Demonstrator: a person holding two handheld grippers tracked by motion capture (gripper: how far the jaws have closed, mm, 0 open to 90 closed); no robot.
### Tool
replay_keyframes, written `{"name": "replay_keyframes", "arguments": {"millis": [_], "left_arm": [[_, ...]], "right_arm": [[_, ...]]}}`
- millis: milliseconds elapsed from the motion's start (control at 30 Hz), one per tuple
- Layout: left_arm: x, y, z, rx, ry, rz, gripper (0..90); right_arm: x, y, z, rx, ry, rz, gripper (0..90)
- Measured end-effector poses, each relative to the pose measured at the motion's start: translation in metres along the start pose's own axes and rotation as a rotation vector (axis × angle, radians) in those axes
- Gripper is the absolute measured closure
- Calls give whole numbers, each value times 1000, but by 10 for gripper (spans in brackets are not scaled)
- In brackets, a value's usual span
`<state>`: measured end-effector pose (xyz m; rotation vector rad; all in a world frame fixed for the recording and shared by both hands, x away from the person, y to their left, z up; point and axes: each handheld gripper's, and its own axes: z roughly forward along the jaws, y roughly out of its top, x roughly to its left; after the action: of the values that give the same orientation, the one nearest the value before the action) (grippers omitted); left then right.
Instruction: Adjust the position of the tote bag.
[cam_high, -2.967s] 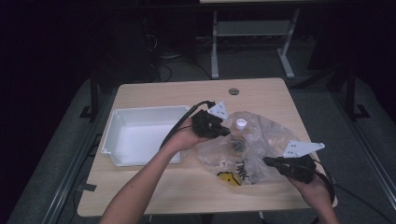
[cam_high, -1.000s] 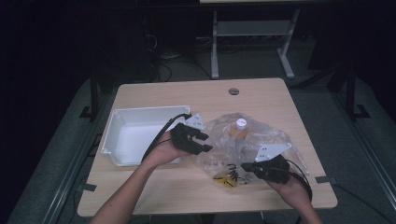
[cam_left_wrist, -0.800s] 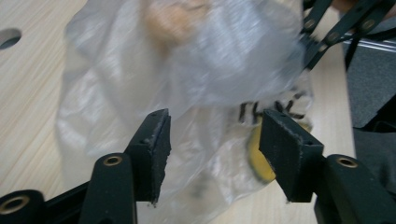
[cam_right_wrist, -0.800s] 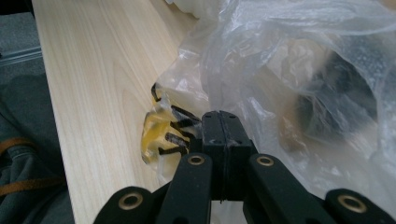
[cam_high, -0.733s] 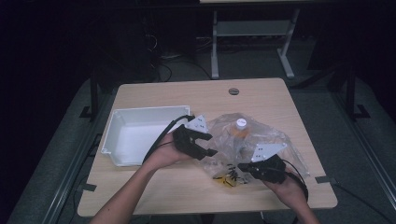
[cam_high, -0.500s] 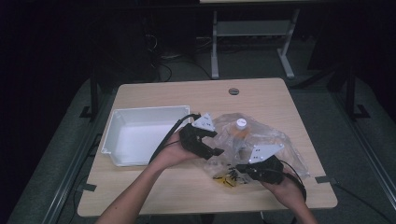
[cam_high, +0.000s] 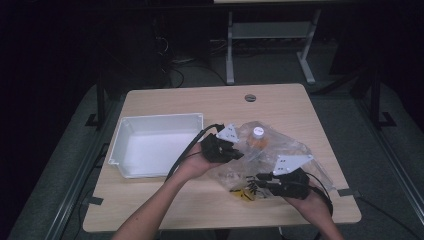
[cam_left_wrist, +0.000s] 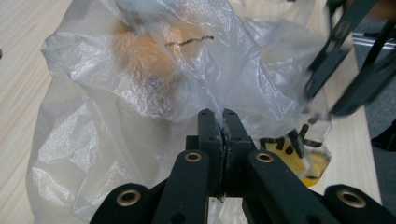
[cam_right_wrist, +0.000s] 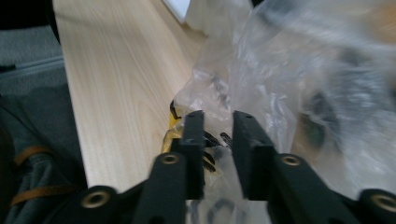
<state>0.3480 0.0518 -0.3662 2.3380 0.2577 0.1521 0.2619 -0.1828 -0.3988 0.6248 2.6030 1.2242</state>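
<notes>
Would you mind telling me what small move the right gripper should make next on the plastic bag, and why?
Probably close the right gripper on the film between its jaws. The left gripper is already shut on a fold of the clear plastic bag, while the right jaws stand apart around the bag's edge near the yellow print. With both holding, the bag could be pulled open around the orange bottle.

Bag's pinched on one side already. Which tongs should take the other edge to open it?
Right. The left tongs are shut on the plastic bag, so they are occupied. The right tongs are open, with the bag's printed edge between their jaws, probably ready to close.
</notes>
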Motion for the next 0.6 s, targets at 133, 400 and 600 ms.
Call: {"name": "replay_keyframes", "arguments": {"millis": [133, 400, 600], "left_arm": [[-1, -3, -1, -1, 0, -9, 891], [1, -6, -4, 26, 2, 11, 892], [4, -8, -5, 28, 0, 12, 892]], "right_arm": [[-3, -1, -22, -53, 9, 22, 617], [-31, -1, -65, -98, -68, 52, 492], [-70, 0, -78, -95, -101, 84, 455]]}}
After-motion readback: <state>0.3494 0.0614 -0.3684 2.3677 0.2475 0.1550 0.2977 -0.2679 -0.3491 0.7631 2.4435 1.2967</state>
